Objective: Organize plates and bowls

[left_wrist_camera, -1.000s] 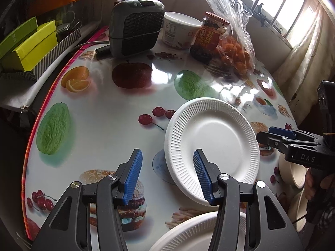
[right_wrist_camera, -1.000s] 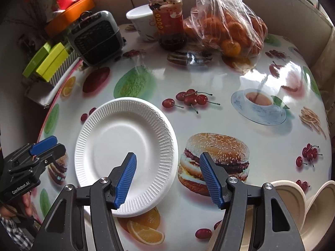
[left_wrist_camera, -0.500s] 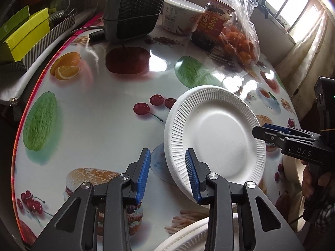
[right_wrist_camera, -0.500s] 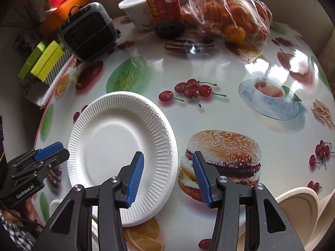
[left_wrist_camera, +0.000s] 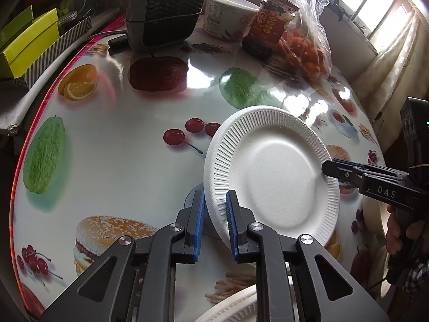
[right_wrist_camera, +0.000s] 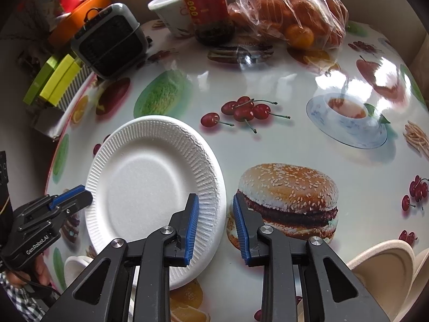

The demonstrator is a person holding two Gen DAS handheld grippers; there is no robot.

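While I'm sitting here watching both wrist feeds, this is what I'm seeing:

Left gripper (left_wrist_camera: 214, 209): it's pinching the near rim of the white foam plate (left_wrist_camera: 273, 171), blue pads on either side of the ribbed edge, so it's gripping the plate.

Right gripper (right_wrist_camera: 215, 214): it's straddling the opposite rim of that plate (right_wrist_camera: 150, 187), one pad sitting over the ribbed edge and the other outside it. I'm seeing a clear gap at the outer pad, so the fingers are parted, not clamping.

Plate: it's tilting in the left view, its left edge raised off the table (left_wrist_camera: 120, 147), roughly mid-table near the printed cherries.

Second plate (left_wrist_camera: 230, 308): a ribbed white one is peeking in at the bottom of the left view.

Bowls (right_wrist_camera: 386, 268): a couple of beige ones are leaning at the lower right corner in the right view.

Back of table: a grey heater (left_wrist_camera: 166, 8), white tub (left_wrist_camera: 228, 16), red-label jar (left_wrist_camera: 270, 24) and bag of oranges (right_wrist_camera: 292, 16) are sitting there, well apart from the plate.
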